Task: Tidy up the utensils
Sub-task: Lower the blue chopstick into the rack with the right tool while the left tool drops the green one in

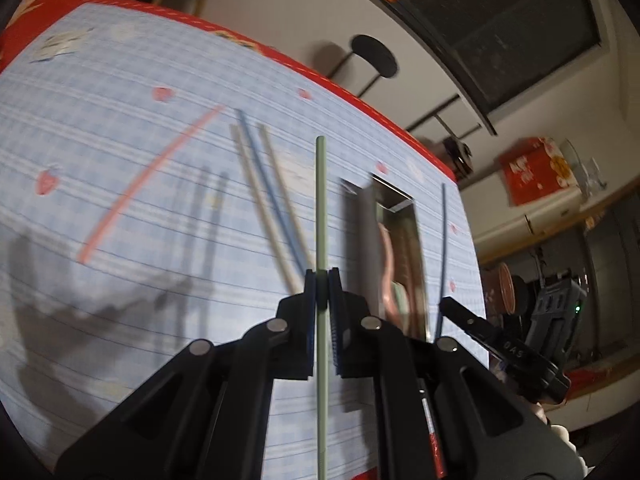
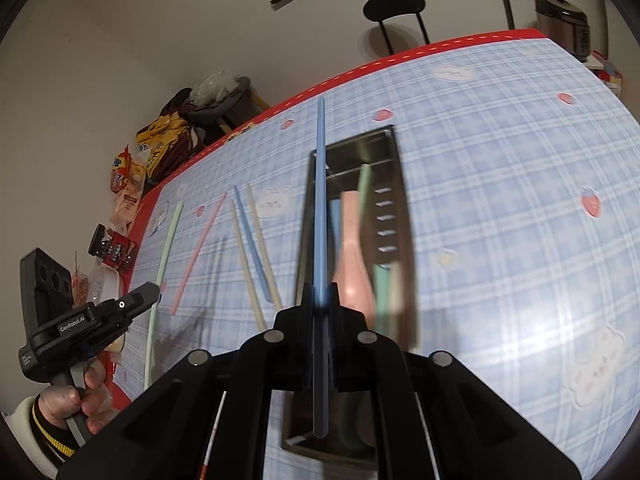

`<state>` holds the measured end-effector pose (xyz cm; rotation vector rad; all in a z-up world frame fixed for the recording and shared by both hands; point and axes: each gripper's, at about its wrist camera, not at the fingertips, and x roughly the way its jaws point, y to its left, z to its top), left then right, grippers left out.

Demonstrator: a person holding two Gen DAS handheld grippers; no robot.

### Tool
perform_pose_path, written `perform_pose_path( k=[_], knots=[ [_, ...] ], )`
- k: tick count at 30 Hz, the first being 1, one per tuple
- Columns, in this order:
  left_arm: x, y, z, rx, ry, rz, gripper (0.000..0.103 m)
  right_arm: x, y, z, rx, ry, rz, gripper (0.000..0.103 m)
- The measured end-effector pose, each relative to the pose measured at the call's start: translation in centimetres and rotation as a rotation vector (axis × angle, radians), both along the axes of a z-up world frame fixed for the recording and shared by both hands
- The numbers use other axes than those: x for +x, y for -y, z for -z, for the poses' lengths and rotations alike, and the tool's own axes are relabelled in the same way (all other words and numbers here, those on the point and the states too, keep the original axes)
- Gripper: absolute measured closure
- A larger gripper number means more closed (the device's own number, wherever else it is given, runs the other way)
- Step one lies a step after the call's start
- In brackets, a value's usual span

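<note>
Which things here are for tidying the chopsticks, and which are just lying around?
For the job:
- green chopstick in the left gripper
- blue chopstick in the right gripper
- metal tray
- loose chopsticks on the table

Just lying about:
- snack bags
- black stool
- rice cooker

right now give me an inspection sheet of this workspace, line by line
surface: blue plaid tablecloth with strawberry and bear prints, red edging.
job's things: metal tray holds a pink utensil and green pieces; pink chopstick, two cream chopsticks and a blue one lie loose on the cloth.
clutter: snack bags and a jar beyond the table edge.
grippers: left gripper jaws shut on green chopstick; right gripper jaws shut on blue chopstick, over the tray.
cables: nothing seen.
surroundings: black stool, rice cooker, white wall, a person's hand on the left gripper's handle.
</note>
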<state>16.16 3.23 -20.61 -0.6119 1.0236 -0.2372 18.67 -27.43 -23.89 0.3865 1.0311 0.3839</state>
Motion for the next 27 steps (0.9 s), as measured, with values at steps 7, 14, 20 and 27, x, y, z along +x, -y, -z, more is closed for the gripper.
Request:
perform_pose_path(
  k=[7, 14, 20, 27],
  knots=[
    [1.6, 6.5, 1.0, 0.000, -0.020, 0.087, 0.093, -0.5, 2.0, 1.0, -0.035, -0.001, -0.005, 0.096],
    [3.4, 10.9, 1.9, 0.014, -0.030, 0.125, 0.093, -0.1, 1.9, 1.8, -0.067, -0.023, -0.038, 0.096],
    [4.5, 12.2, 3.0, 0.016, -0.051, 0.119, 0.093, 0.2, 1.8, 2.1, -0.069, -0.033, -0.056, 0.096],
    [4.7, 12.8, 3.5, 0.006, -0.043, 0.119, 0.093, 0.4, 2.0, 2.2, -0.062, -0.042, -0.060, 0.096]
  ],
)
